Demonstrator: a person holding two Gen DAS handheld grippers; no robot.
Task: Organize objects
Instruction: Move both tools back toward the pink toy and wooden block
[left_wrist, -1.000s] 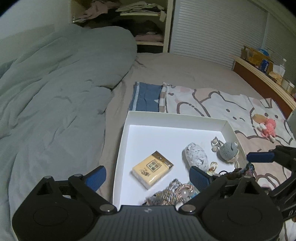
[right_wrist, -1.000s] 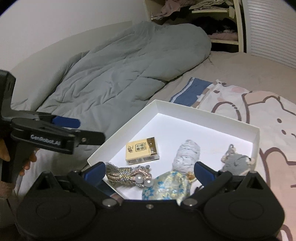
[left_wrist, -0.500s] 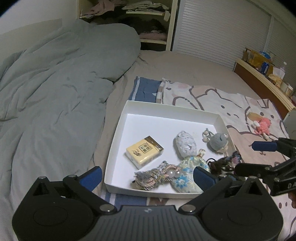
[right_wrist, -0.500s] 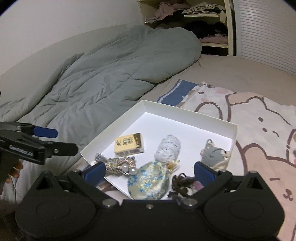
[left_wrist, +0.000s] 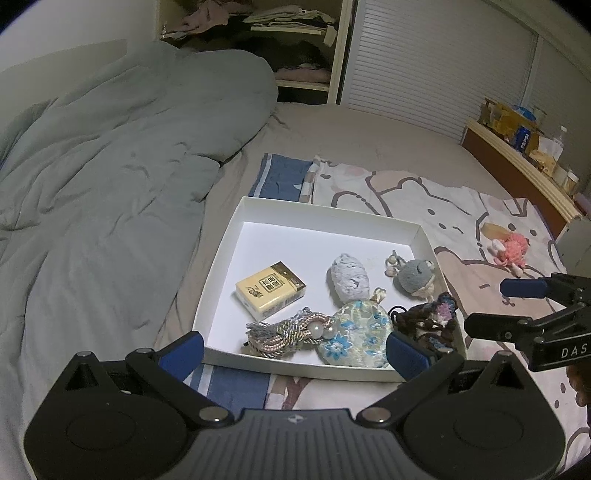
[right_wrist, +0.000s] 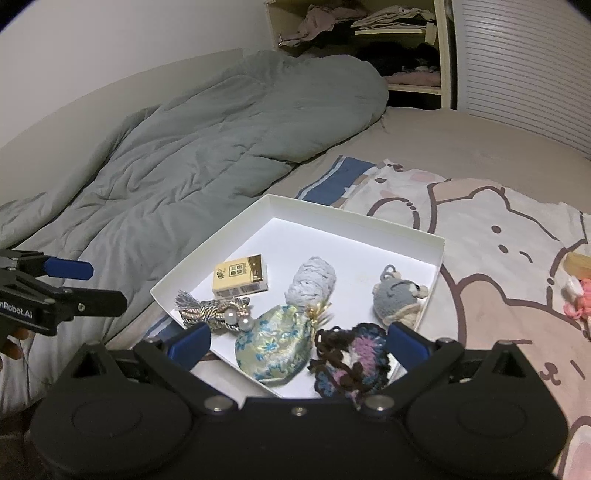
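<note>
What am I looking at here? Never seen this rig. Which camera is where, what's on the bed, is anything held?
No robot: a person carries a two-finger gripper in each hand, each with a fisheye camera looking along its fingers. The black shape at the bottom of each picture is that gripper's own body. The left gripper and right gripper both stand open, holding nothing. On the bed sits a white tray with a yellow box, a floral pouch, a braided cord, a grey knitted toy and a crocheted piece. A pink toy lies outside it.
</note>
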